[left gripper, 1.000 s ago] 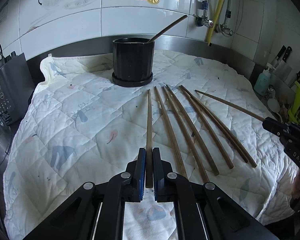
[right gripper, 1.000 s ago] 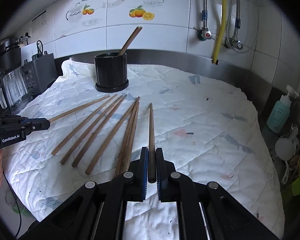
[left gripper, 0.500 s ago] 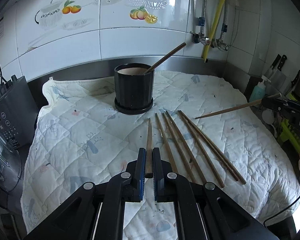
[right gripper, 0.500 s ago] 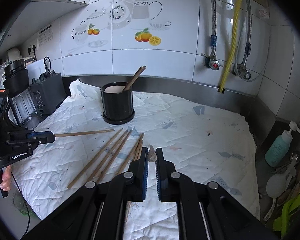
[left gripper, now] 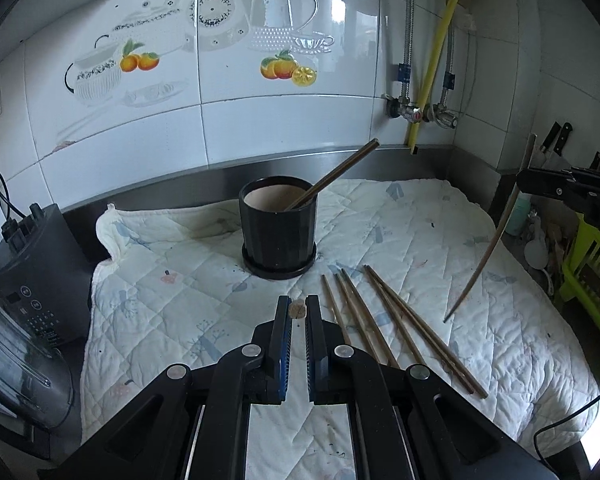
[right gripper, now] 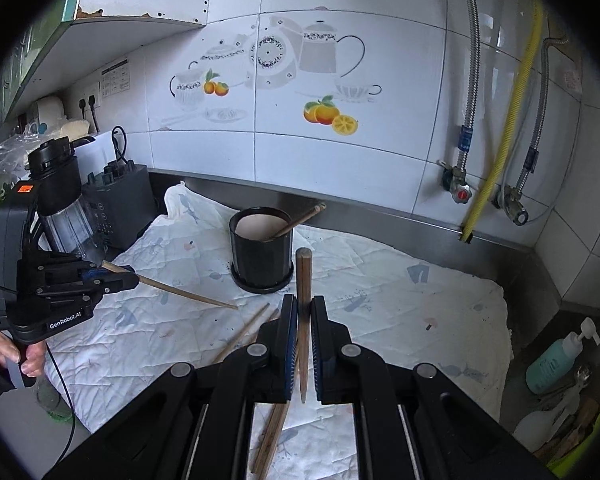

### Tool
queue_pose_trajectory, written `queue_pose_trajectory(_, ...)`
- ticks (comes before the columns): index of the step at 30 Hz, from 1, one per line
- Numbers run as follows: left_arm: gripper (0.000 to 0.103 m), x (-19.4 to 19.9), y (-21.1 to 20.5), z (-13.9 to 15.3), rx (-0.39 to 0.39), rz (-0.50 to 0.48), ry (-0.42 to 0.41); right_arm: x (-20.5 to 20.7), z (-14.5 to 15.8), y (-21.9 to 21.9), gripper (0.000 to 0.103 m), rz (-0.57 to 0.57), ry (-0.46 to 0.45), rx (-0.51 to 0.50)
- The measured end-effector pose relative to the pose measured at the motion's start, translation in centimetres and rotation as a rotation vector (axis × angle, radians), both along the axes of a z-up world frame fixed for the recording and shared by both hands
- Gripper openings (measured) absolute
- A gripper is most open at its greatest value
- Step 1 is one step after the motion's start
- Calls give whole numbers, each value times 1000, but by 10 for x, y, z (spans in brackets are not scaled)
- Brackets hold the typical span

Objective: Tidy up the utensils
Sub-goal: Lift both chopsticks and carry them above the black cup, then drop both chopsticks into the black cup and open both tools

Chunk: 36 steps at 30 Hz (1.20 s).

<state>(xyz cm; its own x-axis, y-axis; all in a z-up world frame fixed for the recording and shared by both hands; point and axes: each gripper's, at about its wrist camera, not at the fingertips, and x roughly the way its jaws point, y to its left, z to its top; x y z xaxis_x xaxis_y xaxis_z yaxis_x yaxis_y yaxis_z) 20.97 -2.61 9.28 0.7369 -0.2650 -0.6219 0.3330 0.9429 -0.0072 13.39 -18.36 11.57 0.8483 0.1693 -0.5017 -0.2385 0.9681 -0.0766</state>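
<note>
A black ribbed holder (left gripper: 278, 232) (right gripper: 262, 256) stands at the back of the quilted cloth (left gripper: 172, 280) with one brown chopstick (left gripper: 334, 174) leaning in it. My left gripper (left gripper: 298, 312) is shut on a chopstick (left gripper: 298, 310), seen end-on, held in the air in front of the holder. My right gripper (right gripper: 303, 312) is shut on another chopstick (right gripper: 303, 276), its blunt end up near the holder. Each view shows the other gripper too: the left gripper (right gripper: 128, 276) with its chopstick (right gripper: 180, 290), the right gripper (left gripper: 556, 186) with its chopstick (left gripper: 486, 252). Several chopsticks (left gripper: 388, 320) lie on the cloth.
A dark blender base (left gripper: 32, 276) and jar (right gripper: 66, 216) stand at the cloth's left edge. A green rack (left gripper: 588, 264), knives (left gripper: 556, 140) and a teal soap bottle (right gripper: 556, 360) crowd the right. Pipes and valves (right gripper: 460, 192) run down the tiled wall. A hand (right gripper: 24, 356) grips the left handle.
Both grippers have risen, each lifting its chopstick off the cloth. The two chopsticks now hang in the air, tips tilted down, and the holder sits lower in both views.
</note>
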Motion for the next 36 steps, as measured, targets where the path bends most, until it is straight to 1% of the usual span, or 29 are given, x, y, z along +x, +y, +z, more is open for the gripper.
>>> queue_pose_trajectory(5,6,6,2,20,-3,4,-27,9,16,12,9,40,-11,26)
queue_pose_trajectory(11,6,14,0,49,-1,4,-72,21,35,29,9,72,-53,37)
queue_pose_trajectory(15,6,18,-2,76,-15,4,-120,32,49,35,9,87,-81,68)
queue_pose_trajectory(22,6,28,-4,136,-19,18,-235,59,74,43,9,91,-153,119)
queue_pose_trajectory(25,6,40,-6,153,-17,24,-270,74,85,44,9,81,-181,153)
queue_pose_trajectory(27,6,51,-8,157,-20,27,-275,81,91,45,9,70,-203,166)
queue_pose_trajectory(30,6,71,-11,153,-16,38,-263,93,96,48,9,62,-227,187)
queue_pose_trajectory(34,6,97,-11,132,-20,51,-216,110,91,50,9,44,-236,195)
queue_pose_trajectory(36,6,107,-10,121,-21,57,-195,119,82,51,9,45,-218,198)
